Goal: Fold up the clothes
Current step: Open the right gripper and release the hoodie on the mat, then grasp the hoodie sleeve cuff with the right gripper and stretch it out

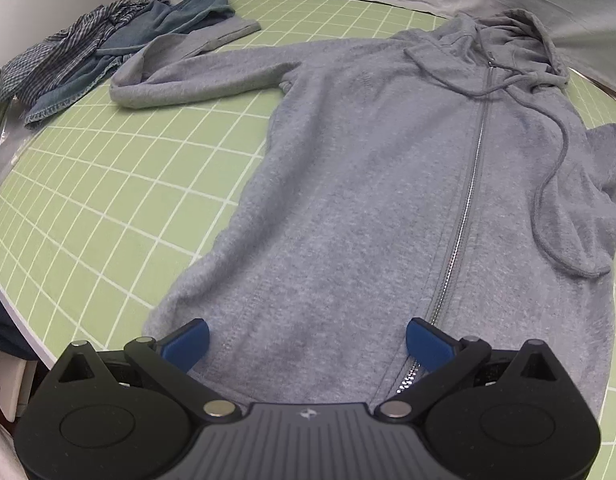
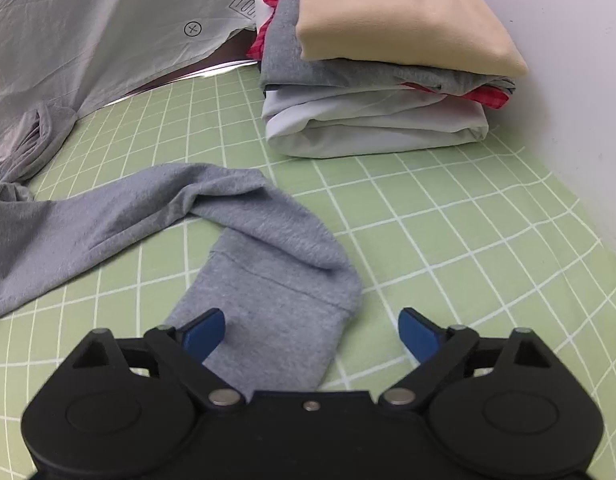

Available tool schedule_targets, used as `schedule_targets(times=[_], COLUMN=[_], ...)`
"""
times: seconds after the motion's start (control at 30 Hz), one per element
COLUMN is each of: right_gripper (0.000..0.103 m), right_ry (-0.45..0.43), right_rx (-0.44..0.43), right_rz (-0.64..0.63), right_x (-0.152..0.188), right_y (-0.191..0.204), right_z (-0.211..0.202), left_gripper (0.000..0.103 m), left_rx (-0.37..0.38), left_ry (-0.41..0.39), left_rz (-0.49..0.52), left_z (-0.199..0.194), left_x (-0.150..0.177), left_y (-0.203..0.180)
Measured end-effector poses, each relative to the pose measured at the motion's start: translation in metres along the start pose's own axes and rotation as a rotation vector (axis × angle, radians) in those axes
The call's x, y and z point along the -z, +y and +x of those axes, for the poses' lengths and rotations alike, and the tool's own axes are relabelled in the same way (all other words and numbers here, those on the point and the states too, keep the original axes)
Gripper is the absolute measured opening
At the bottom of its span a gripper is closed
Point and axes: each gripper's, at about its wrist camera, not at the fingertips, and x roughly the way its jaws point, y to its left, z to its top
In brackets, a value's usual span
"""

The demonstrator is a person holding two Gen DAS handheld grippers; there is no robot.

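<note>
Grey hoodie [image 1: 368,200] zipper only left view, folded stack [image 2: 380,68] only right, both hand-held grippers [image 1: 307,344] [image 2: 312,330] spread

Left gripper [image 1: 305,342]: matte black body, two round black side housings, blue fingers [image 1: 187,342] on black linkage arms, silver pivot pins, ribbed grey centre plate with a small white logo. Right gripper [image 2: 312,334]: same black shell and linkages, blue fingers [image 2: 420,334], silver pins, plain black centre with one small silver screw.
</note>
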Motion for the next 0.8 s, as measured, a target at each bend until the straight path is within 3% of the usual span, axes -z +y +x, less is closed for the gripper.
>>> schedule_targets(times=[0.13, 0.23, 0.33, 0.37, 0.47, 0.67, 0.8], right_gripper=[0.066, 0.049, 0.023, 0.004, 0.003, 0.004, 0.005], right_ry=[-0.005, -0.002, -0.009, -0.022, -0.102, -0.377, -0.218], right_rx=[-0.034, -0.045, -0.042, -0.029, 0.033, 0.342, 0.37], right_rz=[-0.022, -0.041, -0.076, -0.102, -0.174, -0.33, -0.361], right_x=[-0.008, -0.013, -0.019, -0.022, -0.031, -0.032, -0.004], right_y=[-0.001, -0.002, -0.005, -0.006, -0.013, -0.021, -0.032], right_z=[0.006, 0.006, 0.003, 0.0, -0.017, -0.072, -0.048], left_gripper=[0.103, 0.103, 0.103, 0.103, 0.103, 0.103, 0.103], left_rx=[-0.007, -0.023, -0.039, -0.042, -0.044, -0.04, -0.041], left_ry=[0.015, 0.027, 0.03, 0.03, 0.037, 0.024, 0.019], left_rz=[0.006, 0.012, 0.008, 0.003, -0.009, -0.044, -0.059], left_z=[0.002, 0.004, 0.006, 0.006, 0.008, 0.009, 0.009], left_x=[0.0, 0.0, 0.0, 0.0, -0.001, 0.0, 0.001], left_y=[-0.001, -0.004, -0.007, -0.007, -0.007, -0.004, -0.003])
